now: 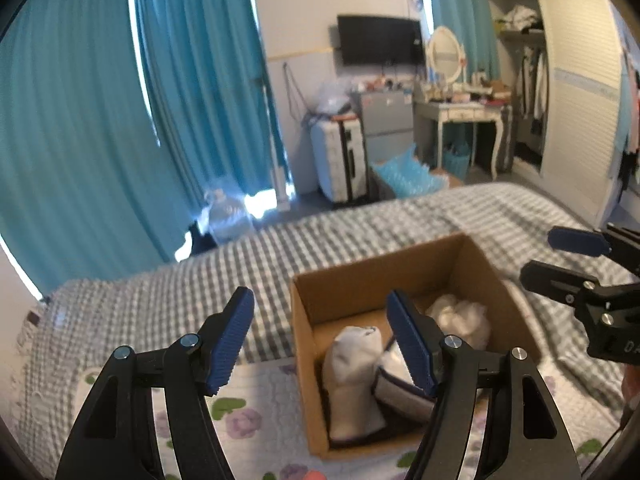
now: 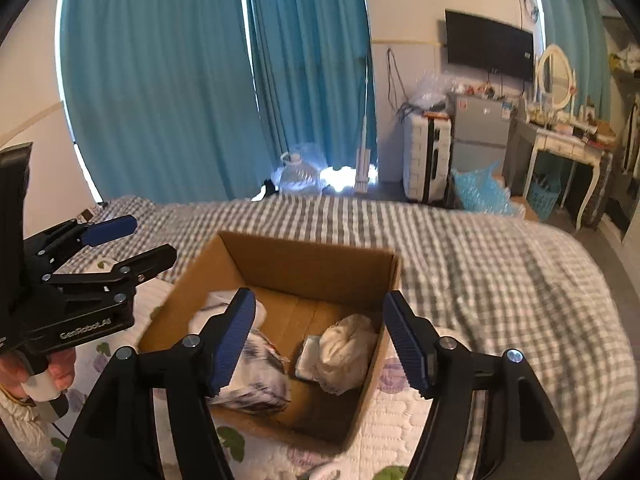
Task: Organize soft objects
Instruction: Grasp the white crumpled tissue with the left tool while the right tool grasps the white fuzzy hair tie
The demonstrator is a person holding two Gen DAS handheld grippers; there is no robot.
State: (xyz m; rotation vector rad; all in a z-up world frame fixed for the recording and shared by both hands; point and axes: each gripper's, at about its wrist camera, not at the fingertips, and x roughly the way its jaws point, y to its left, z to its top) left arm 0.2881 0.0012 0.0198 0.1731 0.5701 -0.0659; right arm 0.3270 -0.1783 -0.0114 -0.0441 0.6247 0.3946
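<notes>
Both grippers up over the bed, jaws wide apart, nothing held. Left gripper (image 1: pixel 320 340) in its own view: blue pads spread, left finger over the gingham cover, right finger over the cardboard box (image 1: pixel 304 320). Right gripper (image 2: pixel 320 340) same deal, pads spread, both fingertips framing the box (image 2: pixel 312 256) from above. Each gripper shows in the other's camera: right gripper (image 1: pixel 560 260) at 3 o'clock in the left wrist view, fingers parted; left gripper (image 2: pixel 132 244) at 9 o'clock in the right wrist view, fingers parted, with the person's hand (image 2: pixel 52 368) on the handle below it. Box is open-topped, sits on the bed partly on a floral quilt (image 1: pixel 248 412) and partly on the grey-white checked bedspread (image 1: pixel 168 304). Soft items already inside the box: a white rolled sock-like piece (image 1: pixel 352 376) at the near-left side, a grey-edged folded cloth (image 1: pixel 400 388) beside it touching it, a crumpled white bundle (image 1: pixel 464 316) toward the far-right corner. Right wrist view shows the white bundle (image 2: pixel 344 348) at the right wall and a white-and-dark patterned cloth (image 2: pixel 256 376) at the left, blurred. Background at 12 o'clock: teal curtains (image 1: pixel 80 120), wall TV (image 1: pixel 380 40), white suitcase (image 1: pixel 340 160), vanity with oval mirror (image 1: pixel 444 56). Wardrobe (image 1: pixel 576 92) at 2 o'clock.
</notes>
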